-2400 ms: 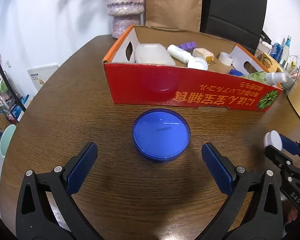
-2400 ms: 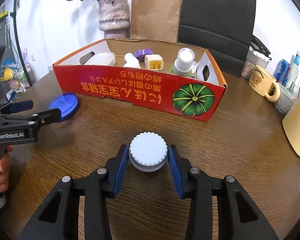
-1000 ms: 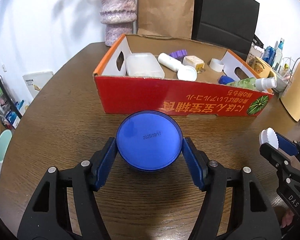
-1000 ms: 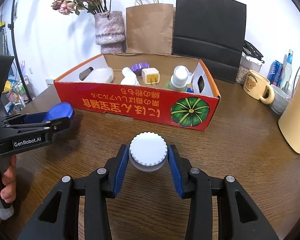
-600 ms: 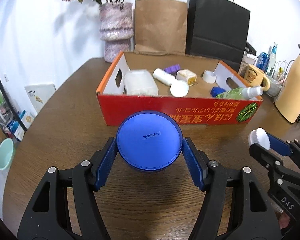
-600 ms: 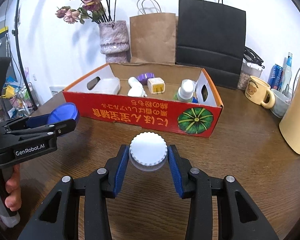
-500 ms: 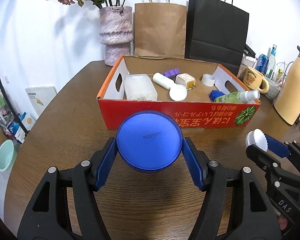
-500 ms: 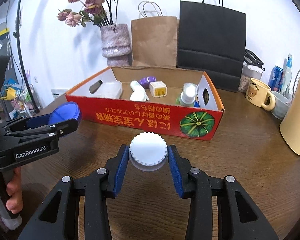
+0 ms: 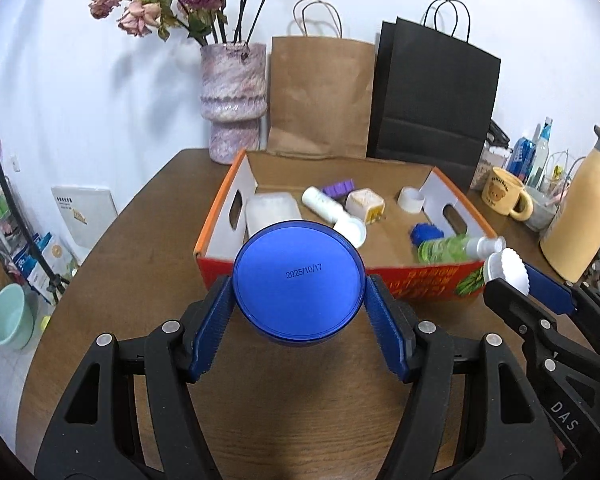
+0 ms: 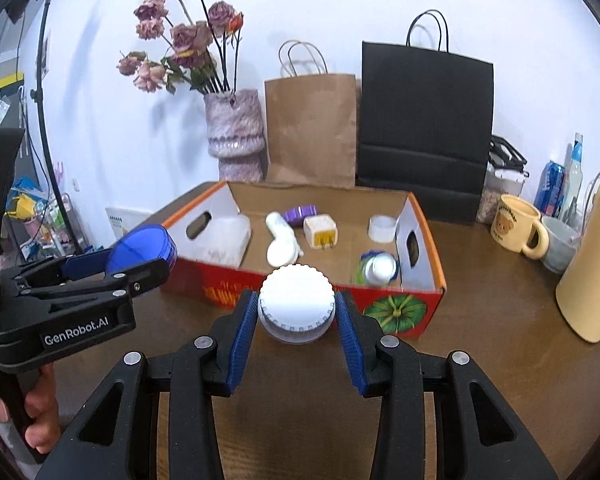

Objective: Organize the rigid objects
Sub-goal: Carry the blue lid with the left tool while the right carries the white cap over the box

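My left gripper (image 9: 299, 304) is shut on a round blue tin (image 9: 298, 278) stamped 2025/10/17 and holds it in the air before the near wall of the red cardboard box (image 9: 420, 278). My right gripper (image 10: 296, 312) is shut on a white ribbed jar (image 10: 297, 302) and holds it up near the box's front wall (image 10: 396, 312). The blue tin also shows in the right wrist view (image 10: 142, 246), at the left. The white jar also shows in the left wrist view (image 9: 506, 270), at the right.
The box holds a clear plastic case (image 9: 272, 210), a white bottle (image 9: 324, 204), a purple piece (image 9: 338, 188), a charger cube (image 9: 364, 204), a tape roll (image 9: 410, 200) and a green spray bottle (image 9: 456, 248). A vase, paper bags, a bear mug (image 10: 518, 226) and a yellow jug (image 9: 576, 216) stand around.
My left gripper closed on the blue tin and lifted it off the table. Both grippers have risen with their objects, so more of the box's inside shows.
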A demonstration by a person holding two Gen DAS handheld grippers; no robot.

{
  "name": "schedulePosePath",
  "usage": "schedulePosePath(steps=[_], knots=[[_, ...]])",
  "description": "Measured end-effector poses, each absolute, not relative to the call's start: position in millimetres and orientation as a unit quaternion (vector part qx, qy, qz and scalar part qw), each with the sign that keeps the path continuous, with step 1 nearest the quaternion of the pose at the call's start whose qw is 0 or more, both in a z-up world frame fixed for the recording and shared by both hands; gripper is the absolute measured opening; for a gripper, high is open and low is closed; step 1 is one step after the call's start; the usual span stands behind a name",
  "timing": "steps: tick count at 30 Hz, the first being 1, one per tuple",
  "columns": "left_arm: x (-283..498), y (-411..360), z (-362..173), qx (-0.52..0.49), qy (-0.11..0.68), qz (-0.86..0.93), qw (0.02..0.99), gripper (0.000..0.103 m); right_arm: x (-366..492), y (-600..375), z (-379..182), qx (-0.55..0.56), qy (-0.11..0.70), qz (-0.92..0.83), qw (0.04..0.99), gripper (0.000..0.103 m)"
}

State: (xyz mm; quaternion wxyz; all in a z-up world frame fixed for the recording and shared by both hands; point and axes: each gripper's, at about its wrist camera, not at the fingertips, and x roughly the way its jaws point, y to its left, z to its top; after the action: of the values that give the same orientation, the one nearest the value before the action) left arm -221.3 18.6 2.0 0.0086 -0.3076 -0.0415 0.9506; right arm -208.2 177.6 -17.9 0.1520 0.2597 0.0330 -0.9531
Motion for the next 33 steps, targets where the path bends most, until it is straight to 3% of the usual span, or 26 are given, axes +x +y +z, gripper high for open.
schedulePosePath(steps=[33], knots=[[-297.9, 30.3, 30.5, -0.266, -0.058, 0.962, -0.019, 0.063, -295.1, 184.9, 15.3, 0.238, 0.023, -0.961, 0.139, 0.044]])
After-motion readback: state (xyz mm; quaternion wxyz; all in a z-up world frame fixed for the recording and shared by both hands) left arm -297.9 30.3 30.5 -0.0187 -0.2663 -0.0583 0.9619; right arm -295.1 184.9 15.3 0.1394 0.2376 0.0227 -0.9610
